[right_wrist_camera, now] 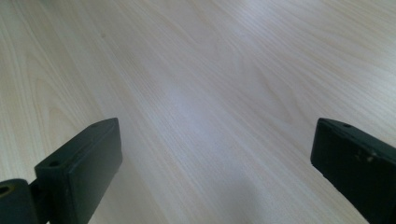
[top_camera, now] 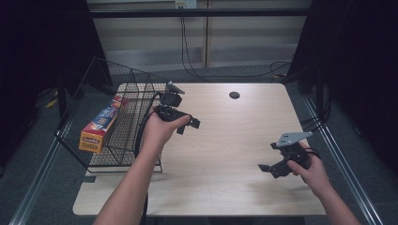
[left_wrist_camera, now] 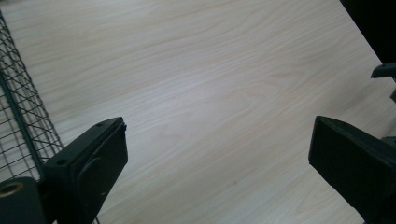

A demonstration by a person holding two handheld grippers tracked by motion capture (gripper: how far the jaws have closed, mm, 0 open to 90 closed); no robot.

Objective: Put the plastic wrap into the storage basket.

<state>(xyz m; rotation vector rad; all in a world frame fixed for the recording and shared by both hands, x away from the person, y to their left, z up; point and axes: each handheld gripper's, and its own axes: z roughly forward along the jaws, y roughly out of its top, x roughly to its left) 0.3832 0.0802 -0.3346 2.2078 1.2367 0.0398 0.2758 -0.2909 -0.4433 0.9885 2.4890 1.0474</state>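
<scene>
At the left of the high view, a black wire basket point(top_camera: 123, 140) sits on the light wood table point(top_camera: 225, 154), holding a long orange and blue box point(top_camera: 100, 124). Beside it, left of centre, the left gripper point(top_camera: 189, 124) gapes wide, empty. At lower right, the right gripper point(top_camera: 268, 170) also spreads its jaws over bare wood.

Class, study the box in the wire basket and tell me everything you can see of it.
The box is long and narrow, seemingly cardboard. Its near end panel is orange with dark lettering too small to read; its top face is printed blue, red and yellow. It looks closed. It lies lengthwise inside the black wire basket at the table's left edge, near end towards the person. It appears to rest against the basket's mesh; neither gripper touches it.
</scene>
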